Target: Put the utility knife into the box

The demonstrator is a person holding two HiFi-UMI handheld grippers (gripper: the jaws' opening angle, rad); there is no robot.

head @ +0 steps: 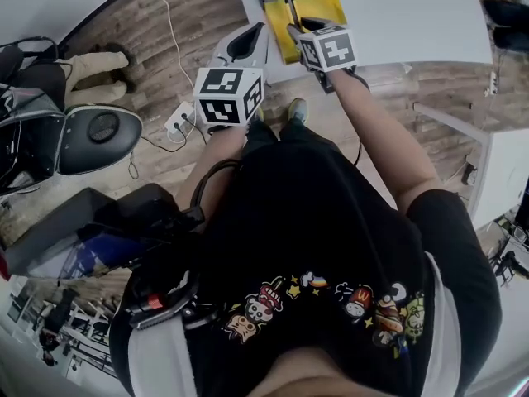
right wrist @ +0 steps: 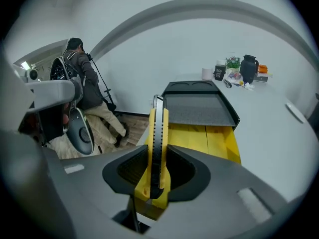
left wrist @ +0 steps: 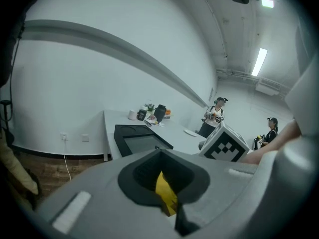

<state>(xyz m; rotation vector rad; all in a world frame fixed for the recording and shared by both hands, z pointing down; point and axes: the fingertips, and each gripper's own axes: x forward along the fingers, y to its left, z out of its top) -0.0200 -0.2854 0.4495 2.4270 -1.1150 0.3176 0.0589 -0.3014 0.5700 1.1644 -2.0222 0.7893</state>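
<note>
The utility knife (right wrist: 155, 148) is yellow with a black ribbed slider and stands on edge between the jaws of my right gripper (right wrist: 155, 185), which is shut on it. In the head view the knife (head: 291, 11) points at the yellow box (head: 318, 11) on the near edge of the white table. The box (right wrist: 212, 138) lies open just beyond the knife's tip, its dark lid (right wrist: 197, 108) behind it. My left gripper (head: 248, 41) hangs left of the box, off the table edge. Its jaws (left wrist: 169, 198) look shut with nothing held; a sliver of yellow shows through their gap.
The white table (head: 413, 15) runs to the right. A kettle, cups and small items (right wrist: 239, 71) stand at its far end, with a plate (right wrist: 295, 112) nearer. A chair (head: 99, 139) and a power strip (head: 180, 121) are on the wooden floor at left. People (left wrist: 214, 116) stand farther off.
</note>
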